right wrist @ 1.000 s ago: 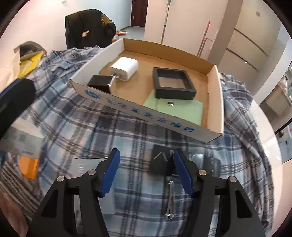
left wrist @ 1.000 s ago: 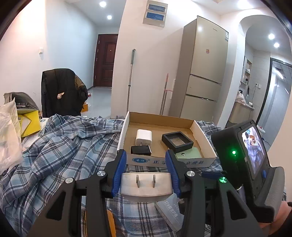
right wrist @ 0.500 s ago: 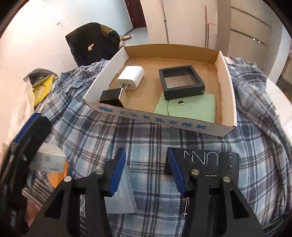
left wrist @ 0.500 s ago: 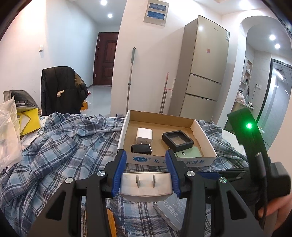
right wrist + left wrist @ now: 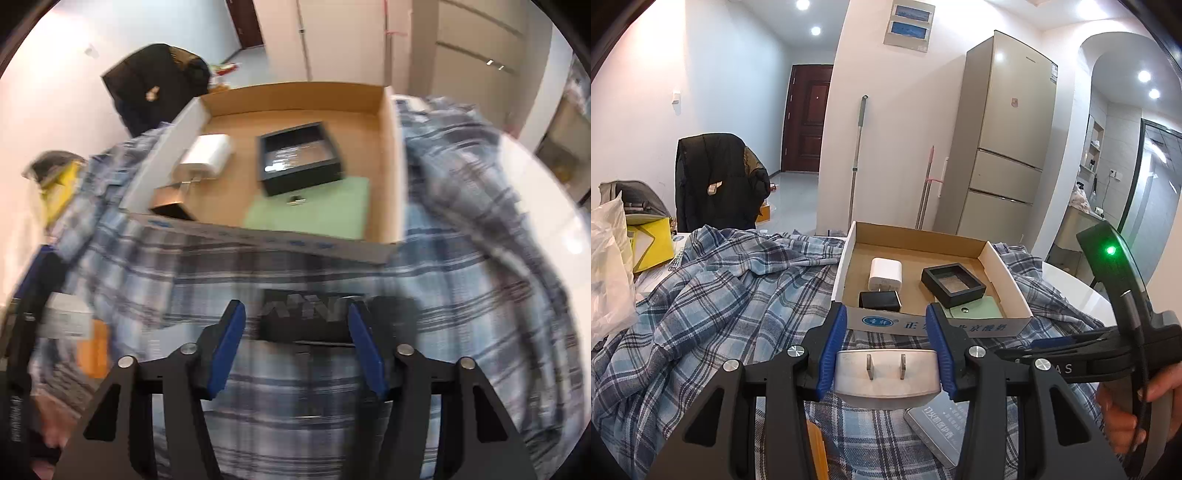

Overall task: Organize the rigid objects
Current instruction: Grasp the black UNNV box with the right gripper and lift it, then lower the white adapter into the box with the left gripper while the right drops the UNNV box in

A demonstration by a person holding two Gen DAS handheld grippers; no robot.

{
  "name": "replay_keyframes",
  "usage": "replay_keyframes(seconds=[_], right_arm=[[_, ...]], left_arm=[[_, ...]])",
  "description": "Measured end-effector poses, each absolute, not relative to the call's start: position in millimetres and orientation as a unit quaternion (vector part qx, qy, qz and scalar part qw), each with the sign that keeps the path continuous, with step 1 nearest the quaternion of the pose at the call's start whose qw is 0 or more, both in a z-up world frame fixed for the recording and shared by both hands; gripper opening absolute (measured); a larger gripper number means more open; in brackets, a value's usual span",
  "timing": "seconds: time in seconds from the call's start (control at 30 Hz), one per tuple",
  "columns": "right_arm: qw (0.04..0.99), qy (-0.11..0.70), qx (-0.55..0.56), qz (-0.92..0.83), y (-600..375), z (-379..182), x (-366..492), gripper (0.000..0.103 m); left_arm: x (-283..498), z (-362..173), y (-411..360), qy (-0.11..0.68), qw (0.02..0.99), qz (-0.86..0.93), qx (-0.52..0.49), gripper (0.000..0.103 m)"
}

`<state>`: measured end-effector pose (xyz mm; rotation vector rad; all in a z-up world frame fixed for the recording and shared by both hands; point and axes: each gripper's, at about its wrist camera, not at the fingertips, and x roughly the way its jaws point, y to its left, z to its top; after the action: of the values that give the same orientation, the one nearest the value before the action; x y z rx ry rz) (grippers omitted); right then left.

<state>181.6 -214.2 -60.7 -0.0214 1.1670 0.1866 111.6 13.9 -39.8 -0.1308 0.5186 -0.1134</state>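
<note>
The left claw (image 5: 886, 354) is clamped on a grey plug adapter (image 5: 886, 373) short of the cardboard box (image 5: 938, 326); boxing it comes next. The right claw (image 5: 297, 347), jaws apart and just widening, hovers empty over a black device (image 5: 317, 317) on the plaid cloth (image 5: 480, 295).

Background: a beige refrigerator (image 5: 1008, 140) with 3 doors against the far wall; a dark red door (image 5: 807, 118) closing the hallway; a black jacket (image 5: 716, 181) draped over a chair; 2 mop handles (image 5: 857, 162) leaning on the wall.
</note>
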Motion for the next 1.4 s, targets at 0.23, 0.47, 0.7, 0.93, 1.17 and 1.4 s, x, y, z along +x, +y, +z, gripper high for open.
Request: replay_keyframes(seconds=[0.23, 0.47, 0.7, 0.93, 1.17, 1.4], right_arm=[[0.813, 0.572, 0.005, 0.105, -211.4, -70.8, 189.5, 0.069], [0.816, 0.571, -0.042, 0.083, -184.9, -82.5, 188.2, 0.069], [0.834, 0.541, -0.051, 0.097, -186.0, -76.3, 172.0, 0.067], [0.876, 0.468, -0.02, 0.113, -209.6, -46.5, 155.1, 0.067], [0.892, 0.432, -0.027, 0.13, -213.5, -32.3, 158.0, 0.067], [0.905, 0.398, -0.028, 0.147, -222.2, 3.5, 161.8, 0.067]], left_arm=[[112.1, -40.8, 13.4, 0.258, 0.962, -0.058, -0.064, 0.047], [112.1, -41.2, 13.1, 0.258, 0.962, -0.058, -0.064, 0.047], [112.5, -41.3, 14.2, 0.257, 0.962, -0.057, -0.069, 0.047], [113.3, -43.1, 14.9, 0.258, 0.962, -0.062, -0.071, 0.047], [105.7, -40.0, 13.4, 0.241, 0.967, -0.062, -0.062, 0.047], [121.2, -31.3, 20.4, 0.28, 0.956, -0.055, -0.063, 0.047]])
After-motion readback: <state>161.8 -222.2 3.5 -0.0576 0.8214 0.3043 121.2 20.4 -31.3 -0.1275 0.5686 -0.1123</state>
